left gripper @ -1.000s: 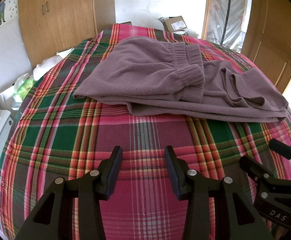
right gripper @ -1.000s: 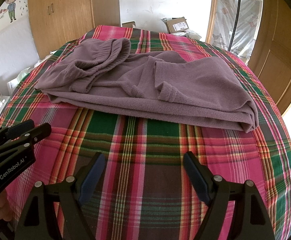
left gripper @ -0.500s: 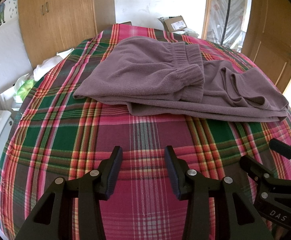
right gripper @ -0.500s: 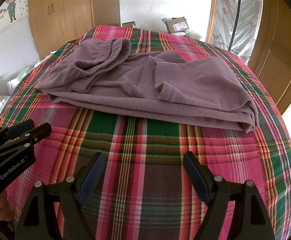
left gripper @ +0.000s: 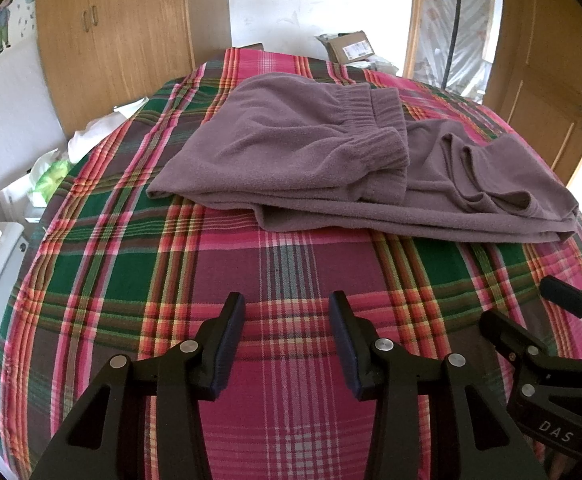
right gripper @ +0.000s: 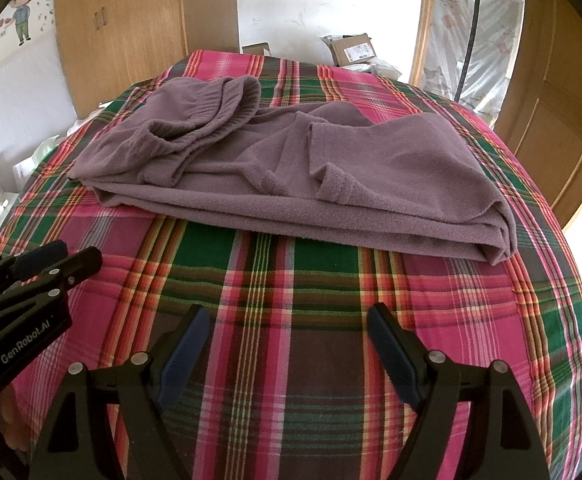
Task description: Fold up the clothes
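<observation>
While both of my grippers hang over the near part of the plaid bedspread (left gripper: 131, 280), neither touches cloth. Left gripper (left gripper: 287, 340): jaws parted, nothing between them, blue-grey pads facing each other. Right gripper (right gripper: 287, 344): jaws spread wider, likewise empty. Each shows in the other's view, at the edge, low over the spread.

Item: one pair of fleece trousers (right gripper: 331, 176), dusty mauve, soft napped surface. Position: lying across the middle of the bed, beyond both grippers and well apart from them. Condition: folded over on itself in several layers, the near edge running fairly straight with stacked layer edges visible. Ribbed elastic waistband (left gripper: 371, 120) bunched and curled on top toward my left end; a hemmed cuff (right gripper: 339, 184) turned up on the upper layer toward my right. The top surface carries loose rolls and creases; the right end is a rounded fold.

Surroundings: wooden wardrobe (left gripper: 123, 40) past the bed on the left, wooden door (left gripper: 551, 80) on the right, cardboard box (left gripper: 351, 46) at the far side.
</observation>
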The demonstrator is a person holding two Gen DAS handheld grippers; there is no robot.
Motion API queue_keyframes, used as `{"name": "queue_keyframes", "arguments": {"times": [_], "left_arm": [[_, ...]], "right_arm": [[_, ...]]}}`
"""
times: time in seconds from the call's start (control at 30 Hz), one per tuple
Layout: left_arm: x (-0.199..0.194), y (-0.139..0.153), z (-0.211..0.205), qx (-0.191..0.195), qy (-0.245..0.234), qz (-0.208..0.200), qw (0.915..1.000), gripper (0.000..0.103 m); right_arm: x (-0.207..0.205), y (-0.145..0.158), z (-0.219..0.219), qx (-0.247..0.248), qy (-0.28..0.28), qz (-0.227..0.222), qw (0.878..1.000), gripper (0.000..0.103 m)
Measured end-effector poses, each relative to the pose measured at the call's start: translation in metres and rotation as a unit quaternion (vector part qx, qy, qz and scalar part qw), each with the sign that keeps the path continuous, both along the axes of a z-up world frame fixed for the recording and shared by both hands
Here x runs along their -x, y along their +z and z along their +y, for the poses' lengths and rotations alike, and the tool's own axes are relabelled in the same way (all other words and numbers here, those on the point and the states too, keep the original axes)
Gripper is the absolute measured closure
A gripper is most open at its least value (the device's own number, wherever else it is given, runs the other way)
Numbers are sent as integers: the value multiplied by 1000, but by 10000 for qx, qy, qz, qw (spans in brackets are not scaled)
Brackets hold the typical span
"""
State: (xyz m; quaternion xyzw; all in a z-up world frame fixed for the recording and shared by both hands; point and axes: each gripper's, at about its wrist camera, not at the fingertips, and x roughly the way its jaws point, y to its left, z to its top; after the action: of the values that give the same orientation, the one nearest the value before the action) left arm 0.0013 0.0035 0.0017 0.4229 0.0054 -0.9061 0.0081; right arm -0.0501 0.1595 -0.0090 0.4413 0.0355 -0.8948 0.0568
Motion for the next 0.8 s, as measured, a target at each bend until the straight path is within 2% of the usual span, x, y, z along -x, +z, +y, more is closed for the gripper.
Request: {"name": "queue_keyframes", "arguments": {"times": [0.27,0.3,0.33,0.4,0.47,0.73,0.8], "left_arm": [[5,3,-6,-162,-117,-169,9997,58],[6,4,-7,-197,-147,-207,9995,58],[7,5,-9,-251,-185,-226,9993,58],[8,13,-16,-440,-303,-173,9984,58],[10,20,-21,-584,-433,-117,9973,58],[33,32,-1,-112,-1210,162,9925,58],[38,35,4,6,-1403,232,9898,58]], "right_arm": [[0,1,0,-9,19,-38,10000,22],[1,2,-1,-9,60,-70,10000,27],[1,4,-1,32,150,-66,9999,39],[1,9,0,178,349,-20,9992,53],[-1,18,2,313,437,169,9984,54],[15,53,-1,626,993,547,9916,58],[25,52,-3,707,1081,415,9908,58]]}}
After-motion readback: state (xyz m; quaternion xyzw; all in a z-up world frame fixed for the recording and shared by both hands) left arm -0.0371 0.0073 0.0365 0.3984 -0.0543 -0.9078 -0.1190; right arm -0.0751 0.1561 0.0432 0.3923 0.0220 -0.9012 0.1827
